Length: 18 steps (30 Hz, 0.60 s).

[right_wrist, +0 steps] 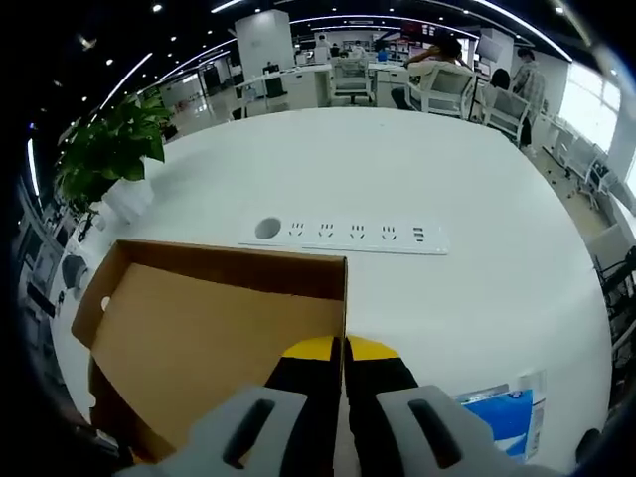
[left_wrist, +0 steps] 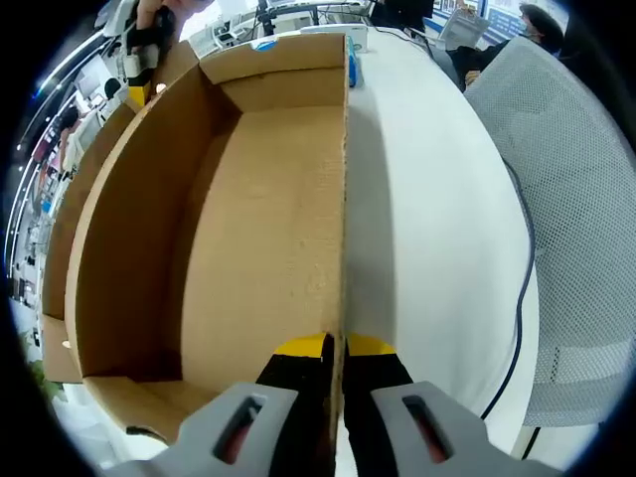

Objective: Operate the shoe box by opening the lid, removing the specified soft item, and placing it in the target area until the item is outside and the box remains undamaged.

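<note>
Your left gripper (left_wrist: 334,370) and right gripper (right_wrist: 343,370) each clamp a cardboard wall of the open shoe box (left_wrist: 268,199) on the white table (right_wrist: 417,179); no soft item is visible, so removal looks outstanding.

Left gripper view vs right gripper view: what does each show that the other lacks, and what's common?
Left gripper view: the cardboard box's empty interior seen lengthwise, the left claw shut on the box wall, a grey mesh chair, a black cable, and the other claw at the far end of the box.

Right gripper view: a potted plant, an inset socket strip, a blue-and-white packet, and the right claw shut on a box wall.

Both: the box and the white table.
</note>
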### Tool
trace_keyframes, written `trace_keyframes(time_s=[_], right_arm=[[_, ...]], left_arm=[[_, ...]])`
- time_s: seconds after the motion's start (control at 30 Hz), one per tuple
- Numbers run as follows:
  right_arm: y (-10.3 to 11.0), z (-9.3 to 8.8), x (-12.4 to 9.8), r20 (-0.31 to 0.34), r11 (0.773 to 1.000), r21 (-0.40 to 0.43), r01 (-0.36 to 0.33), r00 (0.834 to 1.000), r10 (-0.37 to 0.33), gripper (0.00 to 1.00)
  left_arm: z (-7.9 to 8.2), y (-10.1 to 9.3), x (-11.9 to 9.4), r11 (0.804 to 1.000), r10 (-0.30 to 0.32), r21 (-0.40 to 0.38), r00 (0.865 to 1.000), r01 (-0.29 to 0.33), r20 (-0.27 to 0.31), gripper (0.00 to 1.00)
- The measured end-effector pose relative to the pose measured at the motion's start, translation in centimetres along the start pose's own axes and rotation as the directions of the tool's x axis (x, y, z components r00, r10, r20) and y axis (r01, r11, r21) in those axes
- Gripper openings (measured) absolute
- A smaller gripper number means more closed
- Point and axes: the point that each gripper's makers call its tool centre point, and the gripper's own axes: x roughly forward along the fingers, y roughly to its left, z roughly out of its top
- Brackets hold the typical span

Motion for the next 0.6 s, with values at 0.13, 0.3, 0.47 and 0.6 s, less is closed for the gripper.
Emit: trace_keyframes(time_s=[0.13, 0.3, 0.47, 0.6], right_arm=[[0.2, 1.1, -1.5, 0.017, 0.999, 0.047, -0.007, 1.000, 0.006, 0.00], [1.3, 1.2, -3.7, 0.045, 0.999, -0.034, -0.007, 0.999, 0.008, 0.00], [1.5, 1.3, -5.3, 0.086, 0.999, -0.035, -0.004, 0.996, 0.007, 0.00], [0.3, 1.6, -4.9, 0.070, 0.997, -0.076, 0.011, 0.998, -0.006, 0.00]], left_arm=[[0.0, 0.1, 0.0, 1.000, -0.003, -0.001, 1.000, 0.003, -0.001, 0.03], [0.0, 0.2, 0.0, 1.000, 0.000, -0.003, 1.000, 0.000, 0.000, 0.03], [0.0, 0.3, -0.1, 1.000, -0.002, -0.004, 1.000, 0.002, 0.000, 0.03], [0.1, 0.3, -0.1, 1.000, -0.005, 0.011, 1.000, 0.005, 0.001, 0.03]])
